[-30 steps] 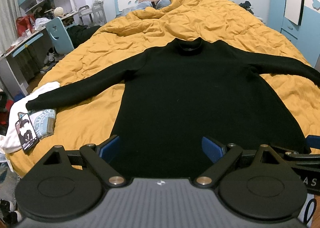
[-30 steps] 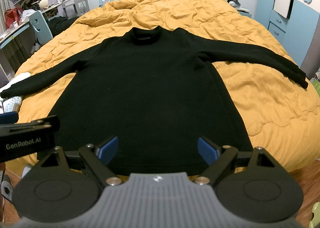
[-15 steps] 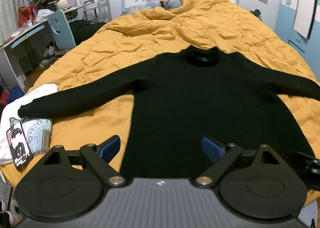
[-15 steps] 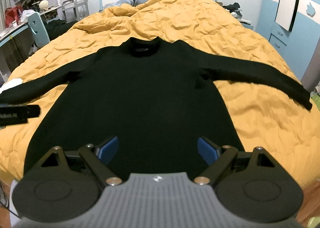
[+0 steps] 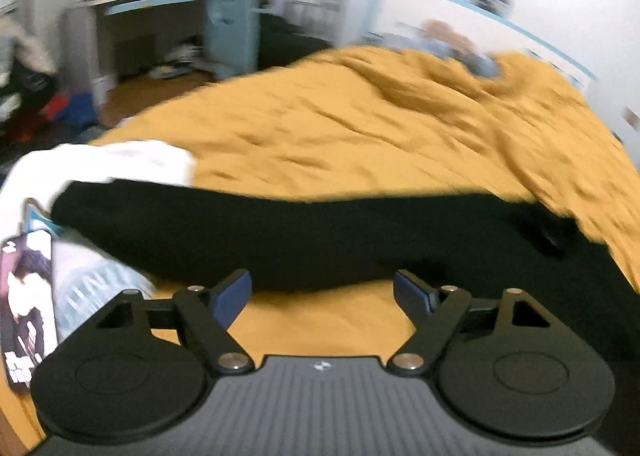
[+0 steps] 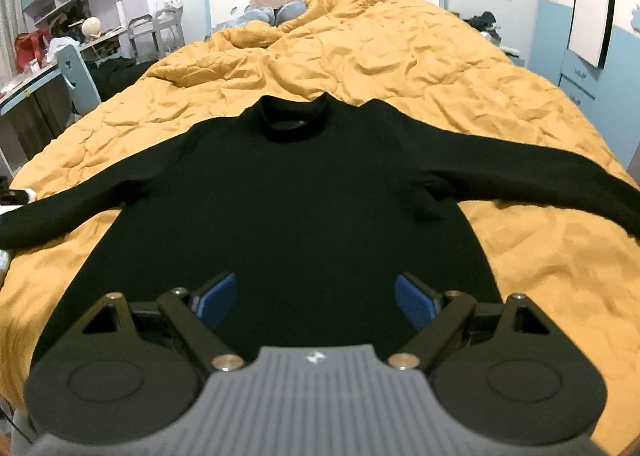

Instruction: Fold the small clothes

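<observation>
A black long-sleeved sweater [image 6: 288, 196] lies flat on the yellow quilt [image 6: 400, 56], collar away from me, both sleeves spread out. In the blurred left wrist view its left sleeve [image 5: 280, 236] runs across the frame just beyond my left gripper [image 5: 322, 296]. That gripper's jaws are closing, with only quilt between its blue pads. My right gripper [image 6: 316, 296] hangs open over the lower part of the sweater's body, nothing between its pads.
White clothes [image 5: 112, 160] and a printed card [image 5: 24, 304] lie at the bed's left edge by the sleeve cuff. A desk with a blue chair [image 6: 76, 76] stands left of the bed. A blue wardrobe [image 6: 592, 36] stands on the right.
My left gripper has swung left from the sweater's hem to the left sleeve, rolling as it went. My right gripper has moved forward over the sweater's body. The sweater lies as before.
</observation>
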Demonstrator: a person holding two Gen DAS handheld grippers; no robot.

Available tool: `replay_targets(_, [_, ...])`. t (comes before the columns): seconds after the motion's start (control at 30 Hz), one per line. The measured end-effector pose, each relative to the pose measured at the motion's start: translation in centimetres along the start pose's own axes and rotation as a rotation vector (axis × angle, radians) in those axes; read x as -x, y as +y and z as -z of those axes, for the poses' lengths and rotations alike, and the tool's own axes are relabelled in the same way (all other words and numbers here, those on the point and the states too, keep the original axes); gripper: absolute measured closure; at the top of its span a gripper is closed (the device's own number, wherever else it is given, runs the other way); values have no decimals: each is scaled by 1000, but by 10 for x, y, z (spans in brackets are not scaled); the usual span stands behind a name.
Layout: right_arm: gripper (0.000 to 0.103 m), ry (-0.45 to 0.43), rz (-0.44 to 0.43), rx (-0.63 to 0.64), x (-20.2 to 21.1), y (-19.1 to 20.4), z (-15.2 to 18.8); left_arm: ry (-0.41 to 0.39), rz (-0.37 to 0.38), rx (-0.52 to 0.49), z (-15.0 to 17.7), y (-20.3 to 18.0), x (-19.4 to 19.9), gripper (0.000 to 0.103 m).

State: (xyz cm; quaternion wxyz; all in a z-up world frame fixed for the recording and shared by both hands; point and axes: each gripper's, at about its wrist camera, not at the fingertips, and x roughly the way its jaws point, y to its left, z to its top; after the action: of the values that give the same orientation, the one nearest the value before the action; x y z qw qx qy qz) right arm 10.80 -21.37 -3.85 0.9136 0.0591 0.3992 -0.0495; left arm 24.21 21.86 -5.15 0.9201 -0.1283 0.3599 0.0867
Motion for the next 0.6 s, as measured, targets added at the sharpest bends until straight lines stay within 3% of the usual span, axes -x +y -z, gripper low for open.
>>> replay_targets(0.1, [20, 24, -3, 12, -14, 6, -5, -18, -51, 97, -29, 54, -22, 10])
replay_targets(0.33, [20, 78, -18, 16, -43, 26, -10, -43, -80, 245, -77, 170, -34, 5])
replay_targets(0.6, [20, 78, -55, 63, -61, 66, -25, 114, -129, 374, -71, 233, -66, 1])
